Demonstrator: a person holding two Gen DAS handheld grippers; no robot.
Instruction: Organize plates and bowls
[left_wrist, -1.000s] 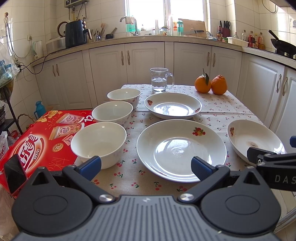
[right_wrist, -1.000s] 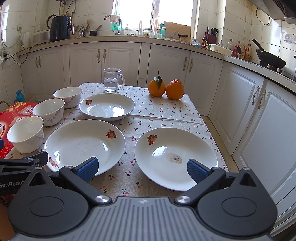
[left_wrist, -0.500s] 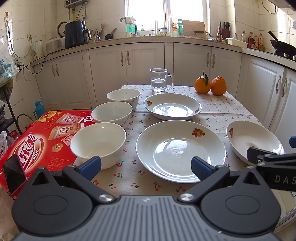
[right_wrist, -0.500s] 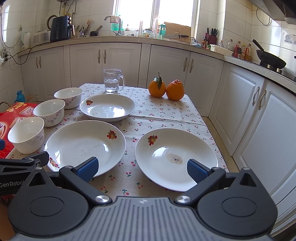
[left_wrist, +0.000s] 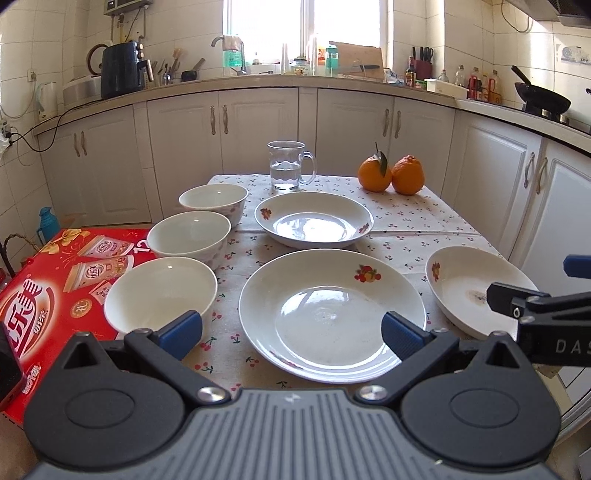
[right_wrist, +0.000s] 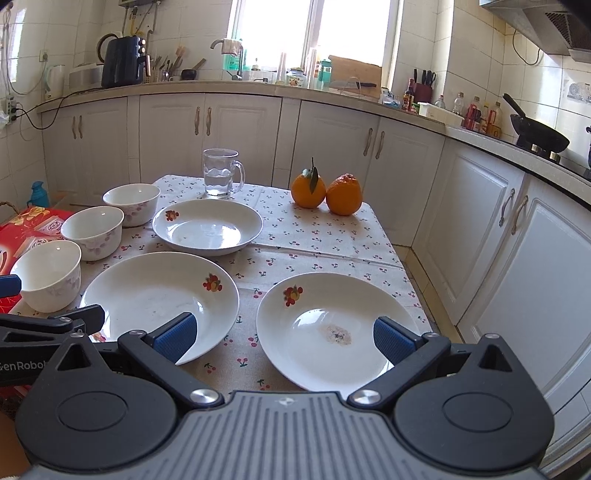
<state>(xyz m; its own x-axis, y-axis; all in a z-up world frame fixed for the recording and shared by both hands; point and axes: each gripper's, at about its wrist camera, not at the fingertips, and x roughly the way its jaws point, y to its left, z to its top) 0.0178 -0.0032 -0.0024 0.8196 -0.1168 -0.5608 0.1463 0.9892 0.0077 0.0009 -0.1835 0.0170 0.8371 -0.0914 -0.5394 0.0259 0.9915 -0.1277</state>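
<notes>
Three white plates with fruit prints lie on the cherry-print tablecloth: a large near plate, a far plate and a stained right plate. Three white bowls stand in a row on the left: near, middle, far. My left gripper is open and empty, just short of the large plate's near rim. My right gripper is open and empty over the stained plate's near edge.
A glass mug of water and two oranges stand at the table's far end. A red carton lies against the table's left side. White cabinets run behind and along the right.
Both grippers have crept slightly forward toward the plates; the jaws stay open and nothing on the table has moved.
</notes>
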